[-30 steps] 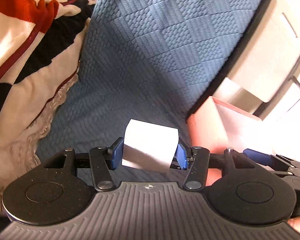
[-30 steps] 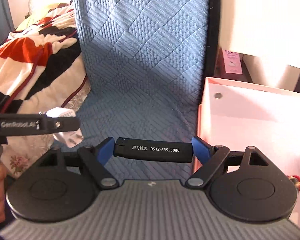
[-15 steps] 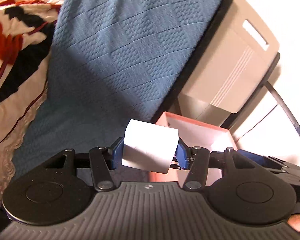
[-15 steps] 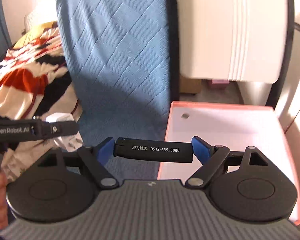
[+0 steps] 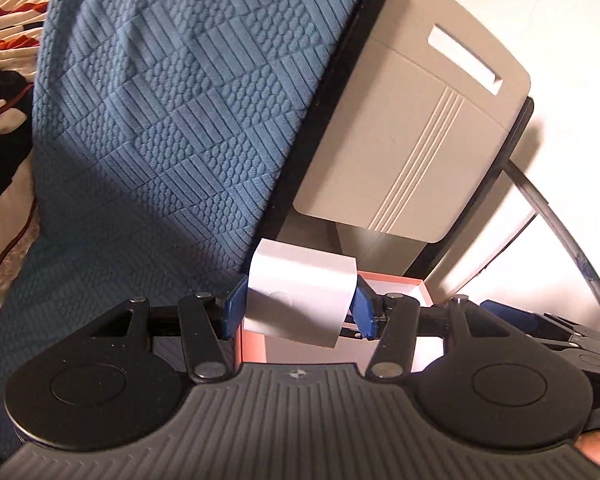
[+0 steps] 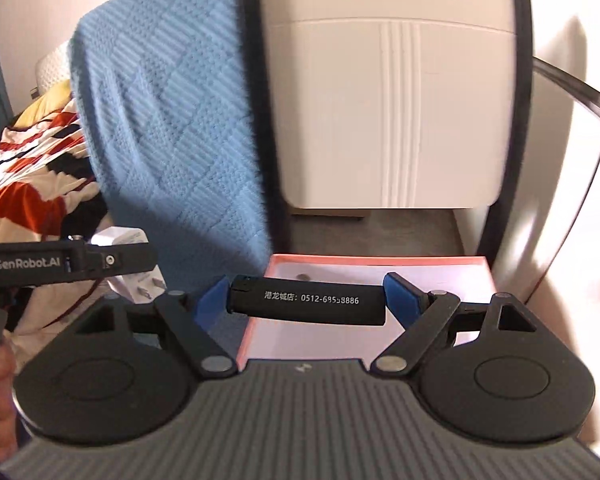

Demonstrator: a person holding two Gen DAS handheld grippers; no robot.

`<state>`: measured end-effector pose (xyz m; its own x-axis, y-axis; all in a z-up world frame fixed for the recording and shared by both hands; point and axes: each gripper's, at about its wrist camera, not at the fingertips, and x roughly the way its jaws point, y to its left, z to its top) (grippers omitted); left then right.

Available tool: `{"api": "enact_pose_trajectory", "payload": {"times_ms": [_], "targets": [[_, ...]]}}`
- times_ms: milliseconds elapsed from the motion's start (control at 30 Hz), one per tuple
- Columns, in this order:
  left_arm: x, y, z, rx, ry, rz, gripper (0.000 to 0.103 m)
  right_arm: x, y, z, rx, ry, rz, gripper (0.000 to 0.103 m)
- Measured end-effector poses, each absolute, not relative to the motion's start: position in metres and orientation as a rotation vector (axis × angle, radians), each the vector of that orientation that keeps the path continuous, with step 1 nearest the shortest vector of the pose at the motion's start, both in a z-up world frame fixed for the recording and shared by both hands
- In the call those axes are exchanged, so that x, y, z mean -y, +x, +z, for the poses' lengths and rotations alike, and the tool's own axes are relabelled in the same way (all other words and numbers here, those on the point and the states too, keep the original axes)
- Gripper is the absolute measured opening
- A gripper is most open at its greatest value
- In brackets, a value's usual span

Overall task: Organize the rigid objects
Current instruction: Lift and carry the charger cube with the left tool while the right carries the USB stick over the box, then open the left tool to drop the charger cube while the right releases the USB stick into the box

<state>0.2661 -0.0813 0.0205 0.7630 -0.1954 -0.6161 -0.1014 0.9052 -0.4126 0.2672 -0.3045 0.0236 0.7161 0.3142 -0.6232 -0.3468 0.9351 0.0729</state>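
The black lighter (image 6: 306,300) reads "港龙城店: 0512-685" then a blurred digit and "8886"; the left claw (image 6: 112,260) reads "GenRobot.AI".

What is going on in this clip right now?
A person holds a gripper in each hand. The left gripper is clamped on a white plug-in charger block; the right gripper grips a black lighter with white printed text by its two ends. Both hang near an open pink-rimmed cardboard box beside a blue quilted textured cover. Neither item is in the box yet.
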Motion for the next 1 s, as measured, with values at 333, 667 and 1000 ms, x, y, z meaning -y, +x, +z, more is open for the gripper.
{"api": "enact_pose_trajectory", "payload": {"times_ms": [333, 667, 1000], "targets": [[0.128, 0.299, -0.030, -0.789, -0.425, -0.085, 0.060, 0.348, 0.297, -0.031, -0.803, -0.074, 0.316, 0.086], [0.162, 0.323, -0.082, -0.900, -0.376, -0.117, 0.060, 0.377, 0.312, -0.089, -0.916, -0.047, 0.278, 0.086], [0.180, 0.335, -0.119, -0.980, -0.356, -0.142, 0.060, 0.382, 0.325, -0.129, -1.019, -0.039, 0.268, 0.086]]}}
